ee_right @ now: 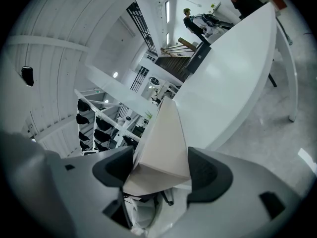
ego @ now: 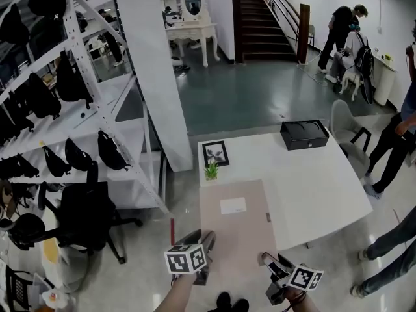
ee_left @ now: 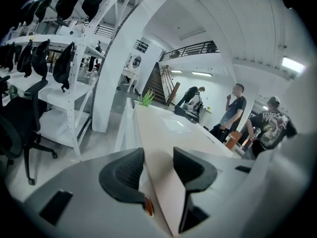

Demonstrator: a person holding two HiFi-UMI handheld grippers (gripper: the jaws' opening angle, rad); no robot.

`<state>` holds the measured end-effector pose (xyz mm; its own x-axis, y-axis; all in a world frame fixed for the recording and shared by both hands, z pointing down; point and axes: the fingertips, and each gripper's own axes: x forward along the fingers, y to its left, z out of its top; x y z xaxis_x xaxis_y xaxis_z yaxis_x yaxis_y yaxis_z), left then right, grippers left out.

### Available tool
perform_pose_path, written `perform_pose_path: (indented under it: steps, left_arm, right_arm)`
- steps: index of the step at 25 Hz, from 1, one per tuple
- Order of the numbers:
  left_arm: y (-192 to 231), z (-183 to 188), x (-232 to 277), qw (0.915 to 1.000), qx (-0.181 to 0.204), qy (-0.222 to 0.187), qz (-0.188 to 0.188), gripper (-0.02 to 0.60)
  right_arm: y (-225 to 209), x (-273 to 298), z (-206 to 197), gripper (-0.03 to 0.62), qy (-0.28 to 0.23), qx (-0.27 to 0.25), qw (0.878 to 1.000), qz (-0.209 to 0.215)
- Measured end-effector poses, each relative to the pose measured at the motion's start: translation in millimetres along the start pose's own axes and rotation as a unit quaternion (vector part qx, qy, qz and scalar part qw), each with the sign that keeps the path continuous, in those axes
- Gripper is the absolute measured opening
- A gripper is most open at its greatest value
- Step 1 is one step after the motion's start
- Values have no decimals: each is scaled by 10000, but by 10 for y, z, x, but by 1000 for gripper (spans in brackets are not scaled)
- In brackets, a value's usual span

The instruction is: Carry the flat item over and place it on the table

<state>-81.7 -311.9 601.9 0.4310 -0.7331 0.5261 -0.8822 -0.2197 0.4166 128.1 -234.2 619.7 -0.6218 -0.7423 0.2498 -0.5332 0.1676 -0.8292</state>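
The flat item is a long beige box (ego: 237, 233) with a white label on top. Its far end lies over the near left part of the white table (ego: 318, 181), and its near end sticks out past the table edge toward me. My left gripper (ego: 208, 242) is shut on the near left corner, and in the left gripper view the box edge (ee_left: 166, 133) runs between the two dark pads of that gripper (ee_left: 158, 172). My right gripper (ego: 268, 260) is shut on the near right corner. The right gripper view shows that corner (ee_right: 166, 138) wedged between the jaws of the right gripper (ee_right: 161, 170).
On the table stand a black case (ego: 304, 134), a framed picture (ego: 215, 153) and a small green plant (ego: 211, 170). A white rack of black bags (ego: 78, 109) and a black office chair (ego: 91, 213) fill the left. A white column (ego: 162, 77) rises behind. People (ego: 393, 145) stand at the right.
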Motion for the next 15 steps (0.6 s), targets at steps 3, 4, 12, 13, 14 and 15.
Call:
perform_pose_path:
  steps: [3,4,12,13,14,15]
  left_arm:
    - [13,16,36,10000,29,3,40,190]
    - [14,19,49,10000,31,11,53,189]
    - [28,-37,128,9998,-38,117,155,187]
    - [26,-36,136,9998,-21,129,156,187]
    - [24,-35,144,9998,-1,143,158,187]
    - [23,-32,153,9997,14,155,162,187]
  right_arm:
    - [-33,23,-12,341,-17,127,9999,-45]
    - [-36,29,-2,341,-22,125,9999,-50]
    - [-100,51,54,341,0,83,9999,-133]
    - [-107,54,50,341,2,104,9999,-133]
    - [-118,57,46,341,3,124,9998,-133]
    - [-132,62,40,341,6,145,9998,-132]
